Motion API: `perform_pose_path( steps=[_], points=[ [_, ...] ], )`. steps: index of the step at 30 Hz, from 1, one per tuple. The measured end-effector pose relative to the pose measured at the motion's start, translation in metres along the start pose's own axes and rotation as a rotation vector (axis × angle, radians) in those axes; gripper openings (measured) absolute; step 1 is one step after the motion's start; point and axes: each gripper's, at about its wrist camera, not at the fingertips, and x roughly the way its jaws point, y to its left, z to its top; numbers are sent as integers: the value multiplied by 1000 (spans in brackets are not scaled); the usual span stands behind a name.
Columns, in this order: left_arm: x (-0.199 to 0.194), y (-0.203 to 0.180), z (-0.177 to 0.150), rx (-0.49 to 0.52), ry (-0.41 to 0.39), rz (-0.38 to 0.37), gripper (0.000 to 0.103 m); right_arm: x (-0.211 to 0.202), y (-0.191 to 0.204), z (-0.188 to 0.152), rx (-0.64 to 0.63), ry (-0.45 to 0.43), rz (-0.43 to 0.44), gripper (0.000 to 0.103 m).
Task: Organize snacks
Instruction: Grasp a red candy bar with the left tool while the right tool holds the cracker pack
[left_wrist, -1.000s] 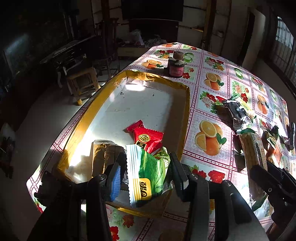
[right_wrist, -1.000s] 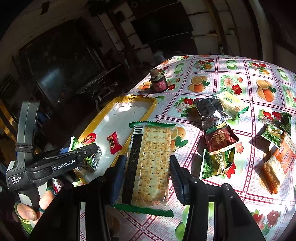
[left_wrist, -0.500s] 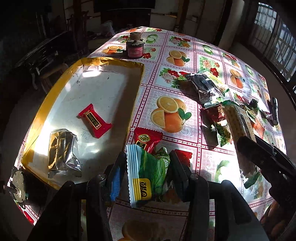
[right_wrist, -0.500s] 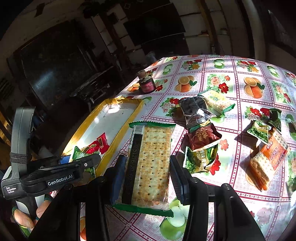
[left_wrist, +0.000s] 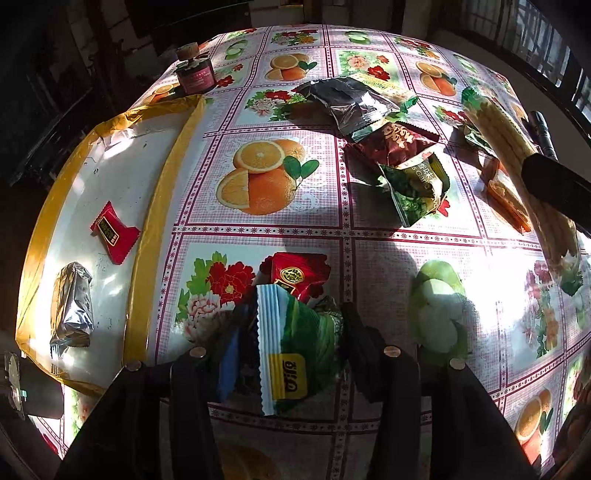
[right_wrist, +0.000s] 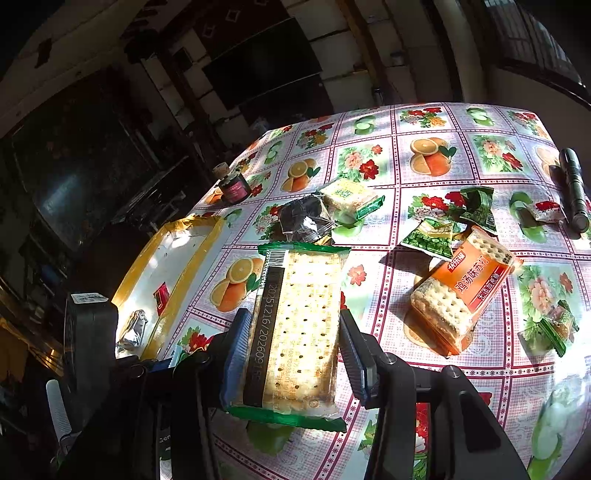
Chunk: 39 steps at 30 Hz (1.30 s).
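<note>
My left gripper (left_wrist: 293, 328) is shut on a green snack packet (left_wrist: 295, 350) with a red packet (left_wrist: 299, 275) behind it, held above the tablecloth to the right of the yellow-rimmed tray (left_wrist: 155, 206). The tray holds a red candy (left_wrist: 112, 230) and a silver packet (left_wrist: 72, 308). My right gripper (right_wrist: 291, 343) is shut on a long cracker pack (right_wrist: 295, 328) with green ends, above the table. The tray also shows in the right wrist view (right_wrist: 181, 258), to the left.
Loose snacks lie on the fruit-print tablecloth: an orange cracker pack (right_wrist: 465, 288), green packets (right_wrist: 432, 236), a dark foil bag (left_wrist: 347, 99), a brown packet (left_wrist: 399, 142). A small jar (left_wrist: 194, 72) stands behind the tray. A black flashlight (right_wrist: 574, 188) lies far right.
My left gripper has moved right, from over the tray to over the tablecloth, still holding its packets. My right gripper has shifted right with the cracker pack.
</note>
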Motion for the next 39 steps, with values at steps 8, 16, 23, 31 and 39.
perform_pose_path(
  steps=[8, 16, 23, 31, 39],
  points=[
    [1, 8, 2, -35, 11, -22, 56, -3, -2, -1, 8, -7, 2, 51],
    [-12, 16, 5, -62, -17, -70, 56, -3, -2, 0, 9, -6, 3, 51],
    [-15, 30, 7, -100, -21, -26, 8, -4, -2, 0, 11, -7, 9, 51],
    [-24, 49, -9, -96, -41, -98, 75, -6, -2, 0, 18, -12, 28, 51],
    [-23, 55, -14, -67, -48, -134, 75, -3, -8, -4, 35, -8, 56, 51]
  ],
)
